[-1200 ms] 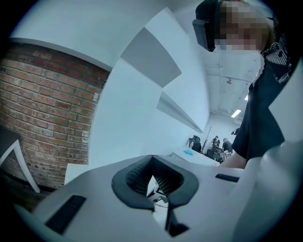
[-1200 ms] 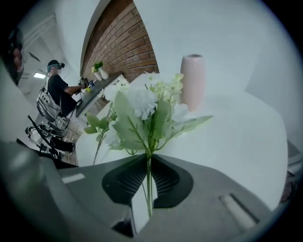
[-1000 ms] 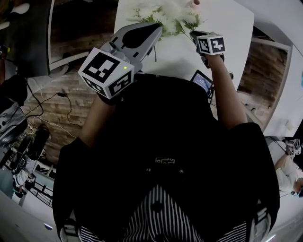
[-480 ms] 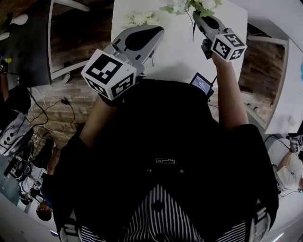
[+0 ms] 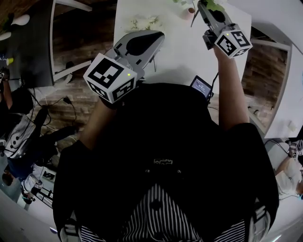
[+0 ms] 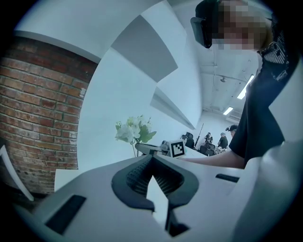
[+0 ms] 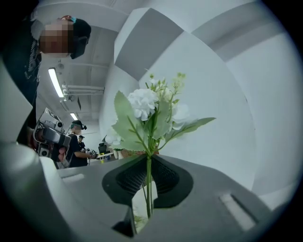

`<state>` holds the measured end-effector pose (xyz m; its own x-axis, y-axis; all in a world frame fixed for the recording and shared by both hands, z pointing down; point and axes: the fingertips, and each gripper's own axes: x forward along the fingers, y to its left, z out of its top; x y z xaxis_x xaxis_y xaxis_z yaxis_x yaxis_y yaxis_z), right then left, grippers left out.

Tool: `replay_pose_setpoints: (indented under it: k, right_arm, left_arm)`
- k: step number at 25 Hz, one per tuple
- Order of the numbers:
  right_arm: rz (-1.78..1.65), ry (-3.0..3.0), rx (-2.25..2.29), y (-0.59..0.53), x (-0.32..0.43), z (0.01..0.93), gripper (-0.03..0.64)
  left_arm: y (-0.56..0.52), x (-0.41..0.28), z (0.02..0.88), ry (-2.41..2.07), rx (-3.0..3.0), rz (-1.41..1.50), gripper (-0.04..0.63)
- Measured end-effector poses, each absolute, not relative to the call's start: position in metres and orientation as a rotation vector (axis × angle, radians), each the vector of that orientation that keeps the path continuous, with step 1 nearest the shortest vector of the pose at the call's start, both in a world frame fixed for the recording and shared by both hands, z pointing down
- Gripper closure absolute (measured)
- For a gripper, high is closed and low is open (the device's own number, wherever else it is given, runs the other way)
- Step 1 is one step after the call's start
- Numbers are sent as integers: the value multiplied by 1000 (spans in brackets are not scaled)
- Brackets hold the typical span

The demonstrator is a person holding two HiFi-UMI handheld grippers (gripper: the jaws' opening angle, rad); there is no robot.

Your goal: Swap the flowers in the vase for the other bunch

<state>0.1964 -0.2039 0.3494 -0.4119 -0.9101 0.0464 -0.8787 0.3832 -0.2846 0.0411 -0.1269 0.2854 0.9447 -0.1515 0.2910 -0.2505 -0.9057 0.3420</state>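
Right claw [image 7: 148,158]: clenched on the green stems of a bunch of white flowers [image 7: 147,106]. The stems pass straight through the closed jaws. The blooms and leaves stand upright above them, and the stem ends hang below. In the head view this claw [image 5: 202,5] is held out over the far end of the white counter [image 5: 189,52], at the top edge of the picture.

Vase [image 5: 191,11]: a small pale vessel standing on the counter just beside the right claw's tip. A thin stem shows next to it. Whether that stem is inside the vase or clear of it cannot be made out.

Second bunch [image 5: 142,22]: white flowers lying flat on the counter's far left part, well apart from the vase and touched by neither claw.

Left claw [image 6: 151,160]: jaws drawn together at the tips, with nothing between them. In the head view it [image 5: 158,34] hangs over the near left part of the counter, pointing toward the lying bunch but short of it.

Other items: a small device with a lit screen [image 5: 202,86] sits at the counter's near edge. A brick wall [image 6: 38,108] stands to the left of the counter.
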Motion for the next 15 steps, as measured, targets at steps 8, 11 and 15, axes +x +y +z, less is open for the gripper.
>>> replay_pose_setpoints:
  k: [8, 11, 15]
  right_arm:
    - [-330, 2483, -1683, -250, 217, 337, 585]
    - [-339, 2486, -1697, -266, 224, 346, 586]
    - [-369, 2493, -1699, -277, 230, 363, 584]
  left_arm:
    - [-163, 58, 300, -271, 2683, 385, 589]
    - [-176, 64, 310, -261, 2663, 400, 589]
    - [-189, 69, 319, -262, 2640, 416, 589]
